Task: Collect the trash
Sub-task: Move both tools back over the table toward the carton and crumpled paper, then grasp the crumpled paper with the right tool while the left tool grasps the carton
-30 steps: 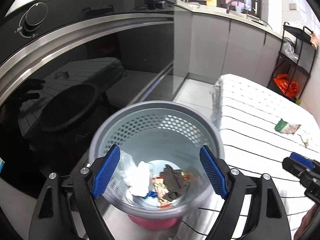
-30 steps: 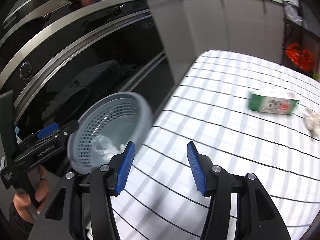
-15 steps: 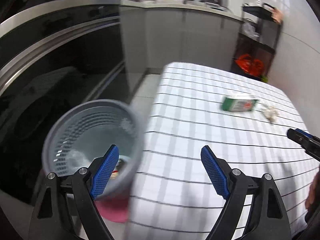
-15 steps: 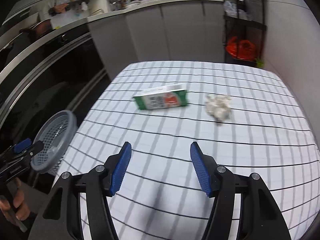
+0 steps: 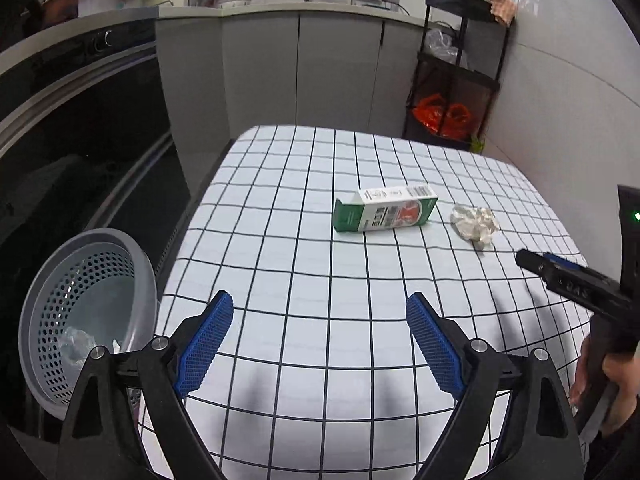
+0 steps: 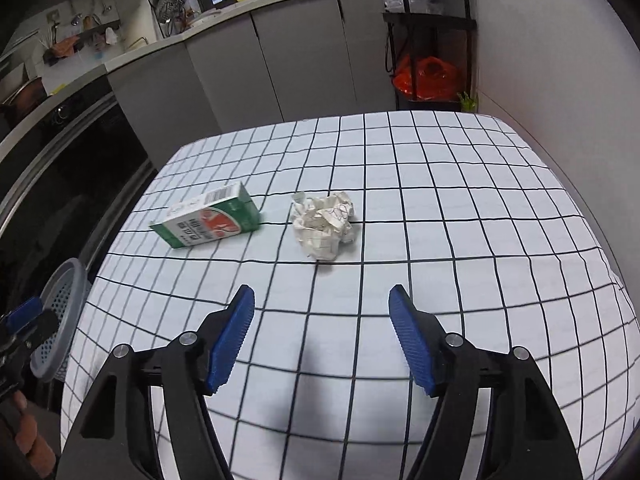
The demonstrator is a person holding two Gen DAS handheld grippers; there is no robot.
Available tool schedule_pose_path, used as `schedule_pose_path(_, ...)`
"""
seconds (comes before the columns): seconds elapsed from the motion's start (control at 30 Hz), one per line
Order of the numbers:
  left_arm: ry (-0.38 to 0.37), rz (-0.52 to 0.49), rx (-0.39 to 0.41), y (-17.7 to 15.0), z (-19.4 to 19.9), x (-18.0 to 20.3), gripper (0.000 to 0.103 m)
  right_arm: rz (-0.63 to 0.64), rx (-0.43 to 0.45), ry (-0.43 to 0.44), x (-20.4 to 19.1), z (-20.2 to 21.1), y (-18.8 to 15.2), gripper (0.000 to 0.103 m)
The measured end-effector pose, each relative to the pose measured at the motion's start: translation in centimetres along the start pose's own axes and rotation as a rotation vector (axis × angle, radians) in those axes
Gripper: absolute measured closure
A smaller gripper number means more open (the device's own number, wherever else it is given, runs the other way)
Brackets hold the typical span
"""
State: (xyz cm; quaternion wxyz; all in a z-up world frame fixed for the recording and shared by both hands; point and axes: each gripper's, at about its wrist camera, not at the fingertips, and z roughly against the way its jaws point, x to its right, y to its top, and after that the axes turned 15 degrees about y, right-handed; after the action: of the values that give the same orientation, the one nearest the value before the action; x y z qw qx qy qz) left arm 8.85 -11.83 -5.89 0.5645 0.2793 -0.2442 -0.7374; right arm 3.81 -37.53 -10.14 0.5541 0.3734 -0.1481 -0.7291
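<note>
A green and white carton (image 5: 385, 208) (image 6: 208, 222) lies on its side on the checked tablecloth (image 5: 320, 288) (image 6: 460, 248). A crumpled white paper ball (image 5: 475, 222) (image 6: 325, 222) rests just to its right. My left gripper (image 5: 319, 338) hovers over the near part of the table, its jaws opening with nothing between them. My right gripper (image 6: 321, 334) hangs short of the paper ball, its jaws also opening and empty. The grey perforated bin (image 5: 86, 312) (image 6: 60, 316) with some trash inside stands off the table's left edge.
A dark oven front (image 5: 76, 148) runs along the left. Grey cabinets (image 5: 300, 72) stand behind the table, with a black shelf rack (image 5: 456, 80) holding an orange bag at the back right. A white wall borders the table's right side.
Both grippers swung right from over the bin to above the table. The carton and paper ball came into central view. The right jaws have spread wider.
</note>
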Motion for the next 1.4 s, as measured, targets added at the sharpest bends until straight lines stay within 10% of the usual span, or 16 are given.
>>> schedule_pose_path(0.77,0.019,-0.037,-0.035,-0.9,-2.6,0.4,0.016,0.019,-0.077,-0.007,1.3,-9.7,4.3,0.032)
schedule_pose_path(0.9,0.011,-0.047,-0.033,-0.8,-2.8,0.8,0.016,0.04,-0.099,0.0,1.1,-10.4,4.3,0.062)
schedule_pose_path(1.4,-0.117,-0.102,0.019,3.3,-5.0,1.6,0.016,-0.019,-0.03,0.141,-0.6,-0.7,1.2,0.069)
